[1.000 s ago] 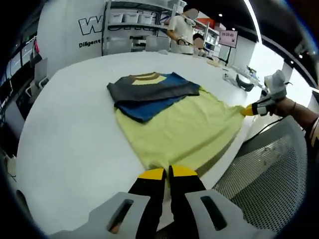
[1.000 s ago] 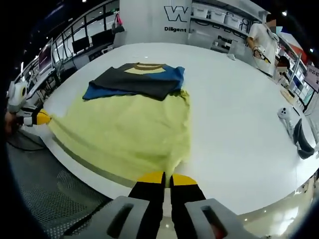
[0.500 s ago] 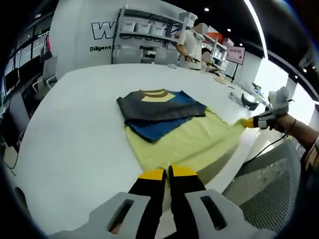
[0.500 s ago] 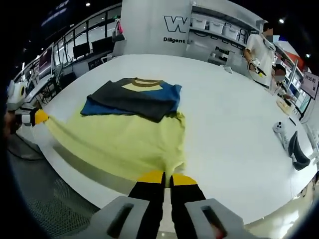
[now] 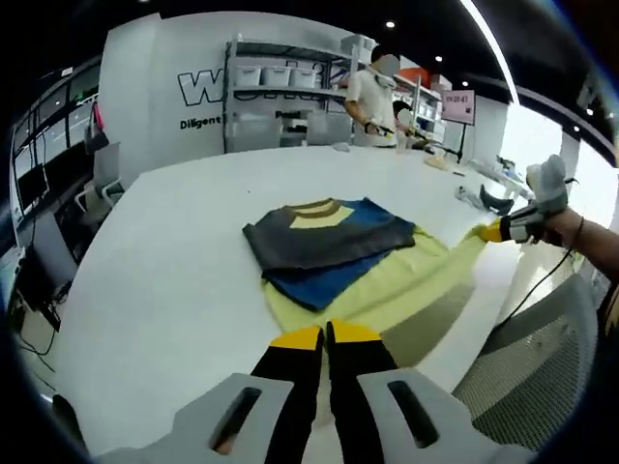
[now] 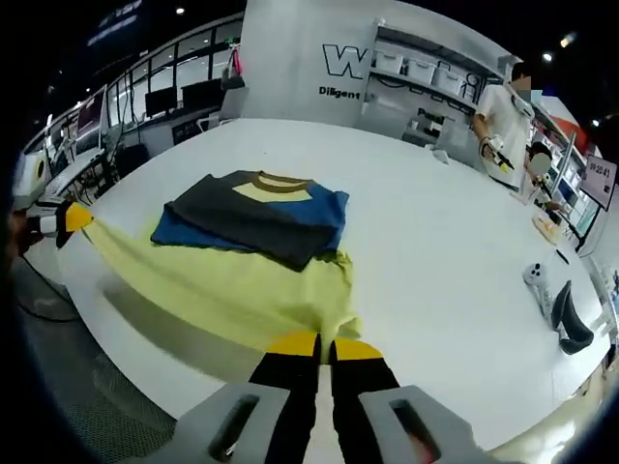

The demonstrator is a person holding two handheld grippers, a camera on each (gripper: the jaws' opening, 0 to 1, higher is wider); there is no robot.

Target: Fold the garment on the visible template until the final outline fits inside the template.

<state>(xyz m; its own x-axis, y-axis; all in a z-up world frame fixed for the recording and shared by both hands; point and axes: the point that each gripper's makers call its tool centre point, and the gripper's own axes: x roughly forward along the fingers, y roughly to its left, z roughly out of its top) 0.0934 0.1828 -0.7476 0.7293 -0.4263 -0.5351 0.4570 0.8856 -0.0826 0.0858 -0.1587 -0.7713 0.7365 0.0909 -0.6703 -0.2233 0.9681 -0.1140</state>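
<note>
- The white table (image 5: 164, 280) is wide, smooth and rounded at its edge. Off to one side lie a dark curved tool (image 6: 569, 319) and a small white gadget (image 6: 535, 276), well apart from the shirt.
- Behind the table stand grey shelves (image 5: 280, 87) stacked with white bins, in front of a white wall with large dark lettering. A person in a white top (image 6: 501, 121) stands at the far edge of the table. A grey mesh chair back (image 5: 527, 387) sits close beside the table's near edge.
- The shirt (image 5: 334, 251) lies on the table: soft cloth, with a pale yellow lower part, blue and dark grey blocks folded over the upper part, and a brown collar band at the top.
- The left gripper (image 5: 325, 337) has its yellow-tipped black jaws pressed together on one corner of the yellow hem.
- The right gripper (image 6: 324, 344) is likewise clamped on the other hem corner. In the left gripper view it shows at the right, in a hand (image 5: 551, 224).
- Nothing lies between the raised hem and the folded upper part.
- Compared with a second ago, the yellow hem has been lifted off the table and carried towards the collar. Less yellow cloth lies flat, and a shadow now falls beneath it.
</note>
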